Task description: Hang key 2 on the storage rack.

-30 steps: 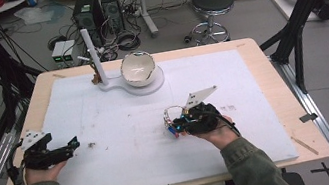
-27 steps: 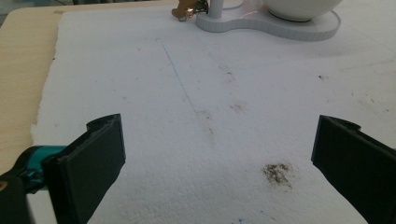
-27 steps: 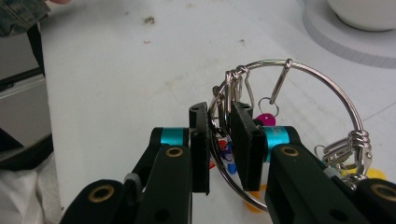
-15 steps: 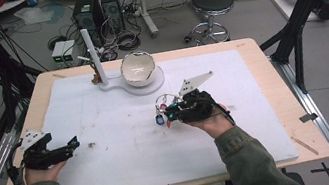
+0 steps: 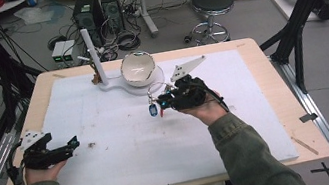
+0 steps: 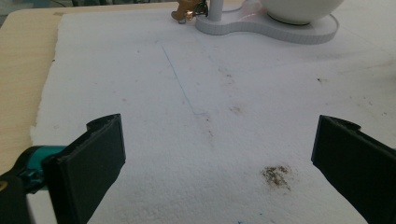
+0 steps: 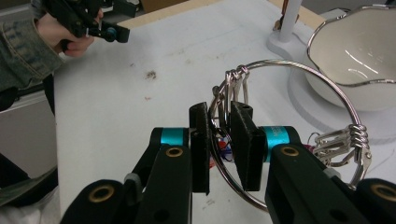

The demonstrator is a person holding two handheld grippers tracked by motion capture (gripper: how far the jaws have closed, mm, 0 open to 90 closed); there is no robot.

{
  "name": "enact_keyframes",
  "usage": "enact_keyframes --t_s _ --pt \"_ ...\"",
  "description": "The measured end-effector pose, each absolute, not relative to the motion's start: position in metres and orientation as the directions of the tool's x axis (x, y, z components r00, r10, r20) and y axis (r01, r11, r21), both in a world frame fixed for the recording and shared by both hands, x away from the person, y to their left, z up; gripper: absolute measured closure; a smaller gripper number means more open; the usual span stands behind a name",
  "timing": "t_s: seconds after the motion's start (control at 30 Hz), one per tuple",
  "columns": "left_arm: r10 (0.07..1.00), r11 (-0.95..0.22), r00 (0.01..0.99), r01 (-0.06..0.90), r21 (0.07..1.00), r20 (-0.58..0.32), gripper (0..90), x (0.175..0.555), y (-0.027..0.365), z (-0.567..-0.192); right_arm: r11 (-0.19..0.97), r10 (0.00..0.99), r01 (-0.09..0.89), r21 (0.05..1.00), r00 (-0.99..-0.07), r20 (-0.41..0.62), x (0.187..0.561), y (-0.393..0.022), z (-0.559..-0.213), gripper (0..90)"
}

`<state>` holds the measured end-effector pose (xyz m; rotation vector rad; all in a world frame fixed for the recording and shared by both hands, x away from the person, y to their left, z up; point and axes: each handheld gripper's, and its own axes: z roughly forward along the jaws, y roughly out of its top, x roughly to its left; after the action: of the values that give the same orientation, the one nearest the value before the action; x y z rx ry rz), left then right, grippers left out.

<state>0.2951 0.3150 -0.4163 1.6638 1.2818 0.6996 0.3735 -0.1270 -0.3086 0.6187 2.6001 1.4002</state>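
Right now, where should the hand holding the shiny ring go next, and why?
Probably onward toward the white post on the stand beside the bowl. The right gripper is shut on the wire ring with charms hanging from it, held above the table, and the post looks like a place to hang it.

Wooden desk (image 5: 272, 79), rounded corners. White foam sheet (image 5: 125, 144) covers most of top, stained, brown speck patch (image 5: 92, 145) near left side. White stand (image 5: 123, 85) at far edge on sheet, upright post (image 5: 93, 53), bowl (image 5: 138, 68) on base.
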Motion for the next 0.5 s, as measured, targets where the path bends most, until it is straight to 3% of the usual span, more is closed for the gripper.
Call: enact_keyframes --t_s 0.5 --pt "0.949 -0.056 0.303 0.443 0.895 -0.09 3.3 0.296 0.316 -0.416 0.493 0.38 0.273 0.826 -0.922 0.078 0.389 -0.101 -0.294 78.3"
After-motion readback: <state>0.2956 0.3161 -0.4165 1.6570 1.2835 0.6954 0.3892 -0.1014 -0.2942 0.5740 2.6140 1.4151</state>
